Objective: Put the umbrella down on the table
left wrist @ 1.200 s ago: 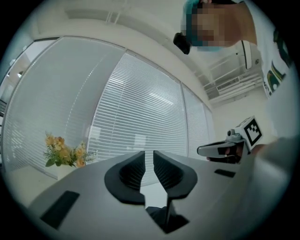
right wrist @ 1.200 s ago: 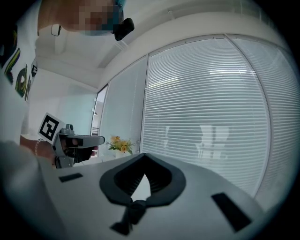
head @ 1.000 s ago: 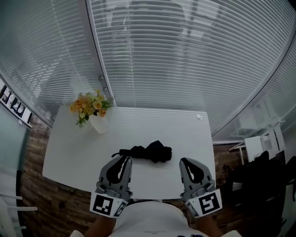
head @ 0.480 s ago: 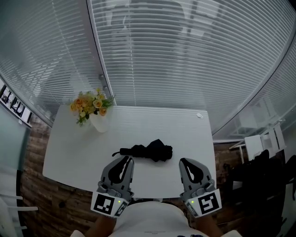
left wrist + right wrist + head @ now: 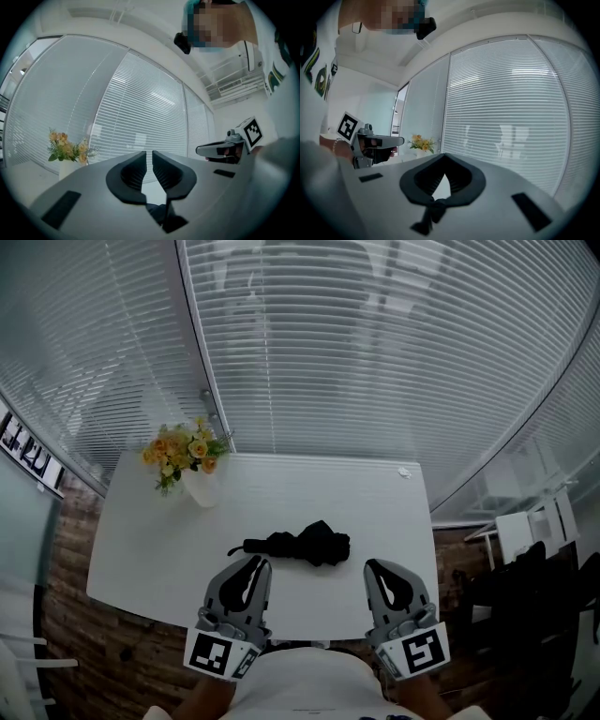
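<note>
So the black folded umbrella [image 5: 309, 547] is already lying flat on the white desk [image 5: 309, 493], lengthwise along the near edge and roughly in the middle of it. Neither tool has hold of it.

The person stands at that near edge with both hands tucked close to their body, one gripper in each, side by side and well apart. Both point pretty much level across the desk toward the blinds [image 5: 375, 352].

The left gripper [image 5: 251, 563] is clenched with nothing between its jaws. Its nose sits near the thin left end of the umbrella. The right gripper [image 5: 380, 568] is closed too, tips meeting and empty, just off the umbrella's fatter right end. The marker cubes on both face up at the back, right in front of the person's wrists.

Other than that, there's a vase of yellow flowers [image 5: 187, 465] at the far left corner.
</note>
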